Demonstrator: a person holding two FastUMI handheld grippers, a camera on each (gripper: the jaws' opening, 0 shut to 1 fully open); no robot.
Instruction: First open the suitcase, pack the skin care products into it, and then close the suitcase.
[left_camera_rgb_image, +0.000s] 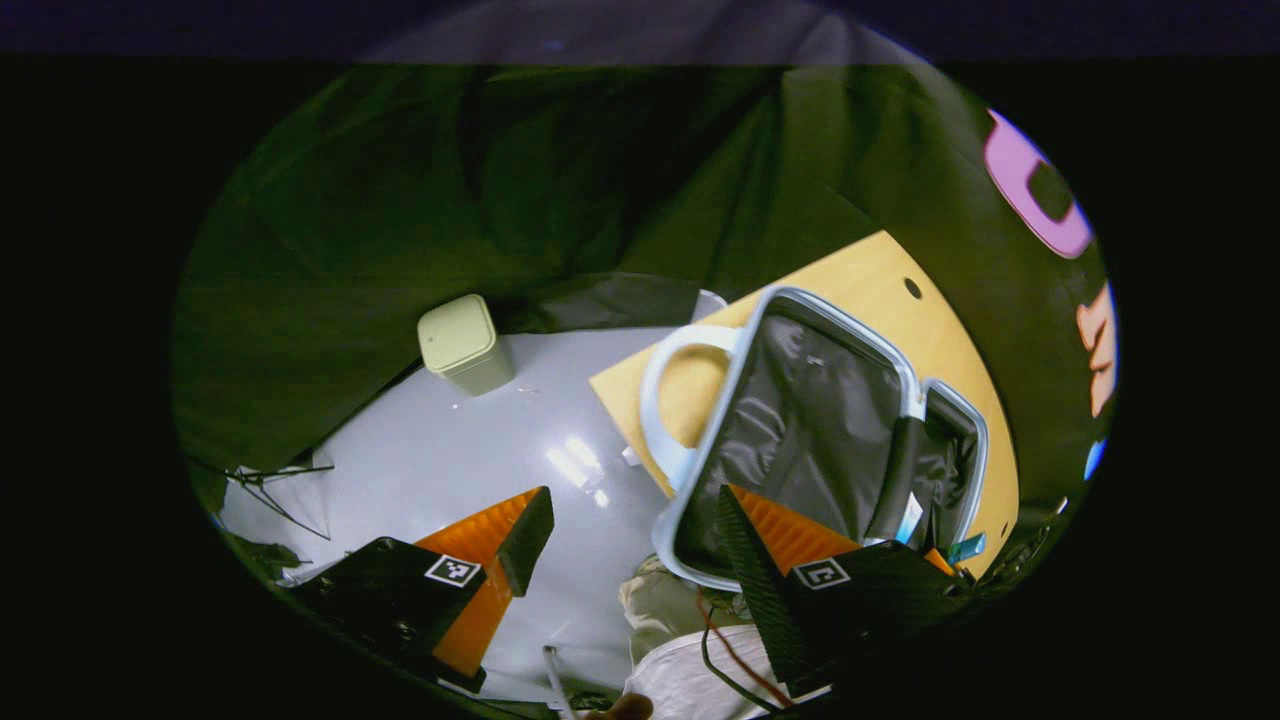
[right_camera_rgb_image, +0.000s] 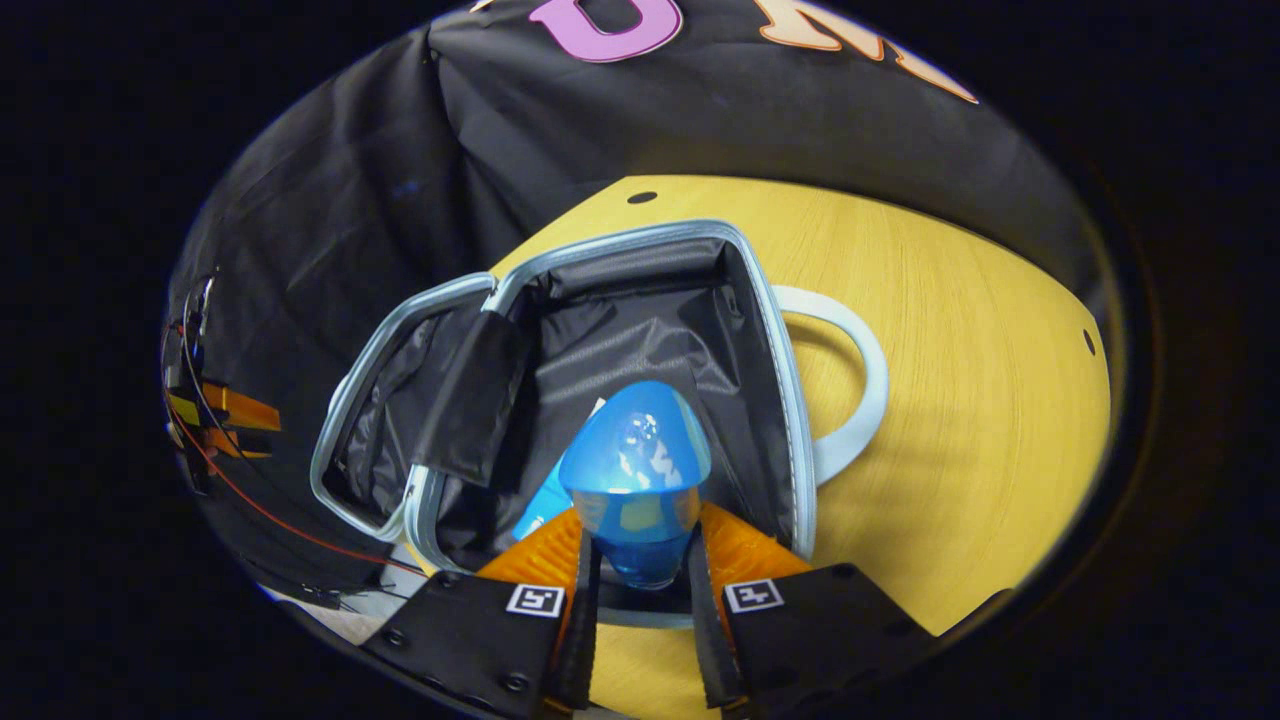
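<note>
Right claw (right_camera_rgb_image: 638, 590) grips a blue bottle (right_camera_rgb_image: 635, 470) between both fingers, holding it over the open suitcase (right_camera_rgb_image: 640, 330). Left claw (left_camera_rgb_image: 630, 545) hangs open with its fingers wide apart, gripping nothing, near the suitcase's edge. A wooden tabletop (right_camera_rgb_image: 950, 400) carries the suitcase, which lies with its lid folded back, showing dark lining and a pale rim and handle. A second blue item (right_camera_rgb_image: 545, 500) lies inside the suitcase just beside the bottle. On the pale floor (left_camera_rgb_image: 450, 450), well apart from the tabletop, stands a small lidded bin (left_camera_rgb_image: 463, 343).
</note>
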